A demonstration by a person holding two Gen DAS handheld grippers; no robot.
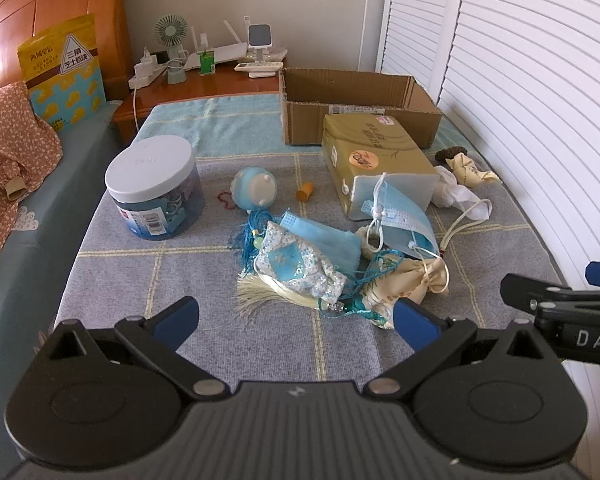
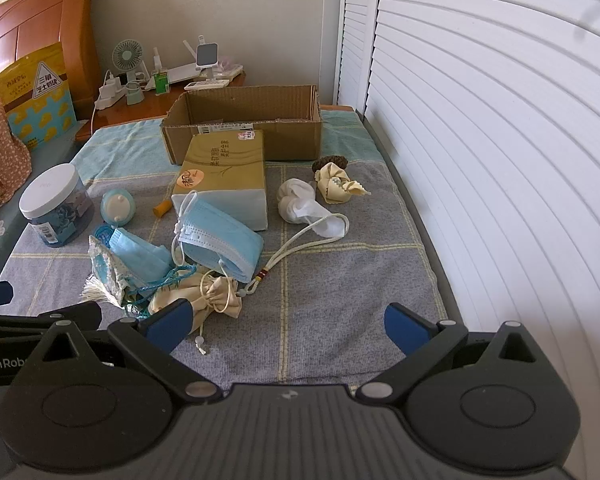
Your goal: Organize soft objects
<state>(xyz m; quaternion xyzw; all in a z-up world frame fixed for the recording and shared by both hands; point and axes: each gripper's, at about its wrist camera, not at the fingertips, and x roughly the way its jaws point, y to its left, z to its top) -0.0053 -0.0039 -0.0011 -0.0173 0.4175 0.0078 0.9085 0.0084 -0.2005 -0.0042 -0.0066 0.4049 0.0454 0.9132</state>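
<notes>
Both grippers hover above the near edge of the blanket-covered table (image 1: 112, 280), and nothing is held: the left gripper (image 1: 296, 316) has its fingers spread wide, as does the right gripper (image 2: 286, 322). The step in hand appears to be the approach before a first pick, since the cardboard box (image 1: 356, 120) at the far end shows no soft items inside from these angles. The soft objects lie in a loose pile at mid-table: two blue masks (image 1: 400, 220), a sequined sachet (image 1: 296, 268) with a tassel (image 1: 260, 292), and a cream pouch (image 2: 204, 296) just ahead of the right gripper's left finger. A white sock (image 2: 300, 204) and a cream cloth (image 2: 336, 184) rest apart, near the shutters. The next move likely calls for lowering one gripper over a single item, closing on fabric rather than on the tangled cords, then carrying it to the box. The left view shows the sachet's face and the tassel fully; the right view shows the sock, its beaded cord (image 2: 296, 248) and the box's bare interior more clearly. A lidded jar (image 1: 152, 188) and a tissue pack (image 1: 376, 160) are hard goods and probably stay.
</notes>
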